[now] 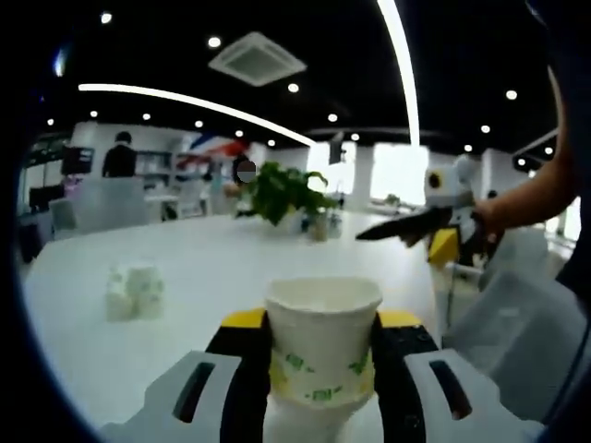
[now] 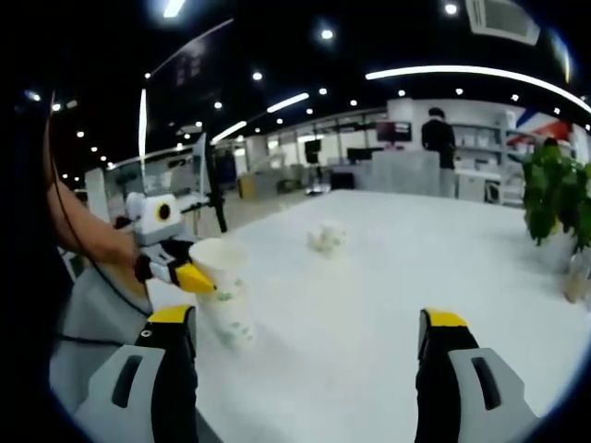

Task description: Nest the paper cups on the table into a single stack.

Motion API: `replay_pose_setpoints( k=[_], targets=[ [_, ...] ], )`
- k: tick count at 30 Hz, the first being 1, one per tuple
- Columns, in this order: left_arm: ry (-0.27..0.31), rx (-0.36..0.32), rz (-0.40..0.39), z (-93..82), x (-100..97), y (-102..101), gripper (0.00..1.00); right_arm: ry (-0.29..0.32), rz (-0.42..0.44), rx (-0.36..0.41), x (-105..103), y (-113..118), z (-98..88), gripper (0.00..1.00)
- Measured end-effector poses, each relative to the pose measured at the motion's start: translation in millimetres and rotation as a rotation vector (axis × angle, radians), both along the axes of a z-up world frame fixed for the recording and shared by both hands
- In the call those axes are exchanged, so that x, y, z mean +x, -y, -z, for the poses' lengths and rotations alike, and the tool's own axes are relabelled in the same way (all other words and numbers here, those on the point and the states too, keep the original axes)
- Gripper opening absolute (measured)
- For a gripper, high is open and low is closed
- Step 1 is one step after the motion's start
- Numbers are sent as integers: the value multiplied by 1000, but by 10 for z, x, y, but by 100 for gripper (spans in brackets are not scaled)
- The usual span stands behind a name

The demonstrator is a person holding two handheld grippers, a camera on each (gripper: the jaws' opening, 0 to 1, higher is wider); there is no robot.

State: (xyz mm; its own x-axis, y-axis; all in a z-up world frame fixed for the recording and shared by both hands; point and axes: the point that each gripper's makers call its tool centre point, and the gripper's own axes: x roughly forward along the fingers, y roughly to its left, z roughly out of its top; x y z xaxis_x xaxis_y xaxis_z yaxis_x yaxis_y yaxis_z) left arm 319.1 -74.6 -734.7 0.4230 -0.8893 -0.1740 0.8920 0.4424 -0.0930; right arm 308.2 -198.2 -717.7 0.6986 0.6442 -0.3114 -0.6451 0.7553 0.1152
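A white paper cup (image 1: 323,318) with green print stands upright between the jaws of my left gripper (image 1: 321,325), which is shut on it. Below it another cup (image 1: 305,420) shows, the held one seated in or just above it. In the right gripper view the same cup (image 2: 219,258) sits atop a short stack (image 2: 233,323) at the table's near left edge, with the left gripper (image 2: 185,272) gripping it. My right gripper (image 2: 309,341) is open over the table with nothing between its jaws. Two or three loose cups (image 1: 134,292) (image 2: 325,237) lie farther out on the table.
The white table (image 2: 388,295) stretches ahead. A potted plant (image 1: 282,194) (image 2: 554,198) stands at its far side. A person's hand holds the right gripper (image 1: 416,224) on the right of the left gripper view. A grey seat (image 1: 517,332) is beside the table edge.
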Motion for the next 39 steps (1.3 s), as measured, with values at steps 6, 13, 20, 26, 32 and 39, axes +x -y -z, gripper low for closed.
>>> replay_pose_setpoints(
  k=[6,13,20,26,32,39],
  targets=[
    [-18,44,3,63,22,-126,41,0,0,1,3,4,-11,98],
    [-2,116,55,132,-41,-164,43,-5,-6,0,4,-16,18,98],
    [6,140,45,138,-35,-154,50,-2,-15,1,9,-59,-3,98],
    [1,102,-15,-1,83,-216,76,-2,-18,-1,23,-54,1,98],
    [-1,86,-86,-212,238,-376,90,10,-17,3,75,-73,-48,99],
    [-6,84,-164,-381,403,-678,98,43,-11,20,183,-94,-179,100]
  ],
)
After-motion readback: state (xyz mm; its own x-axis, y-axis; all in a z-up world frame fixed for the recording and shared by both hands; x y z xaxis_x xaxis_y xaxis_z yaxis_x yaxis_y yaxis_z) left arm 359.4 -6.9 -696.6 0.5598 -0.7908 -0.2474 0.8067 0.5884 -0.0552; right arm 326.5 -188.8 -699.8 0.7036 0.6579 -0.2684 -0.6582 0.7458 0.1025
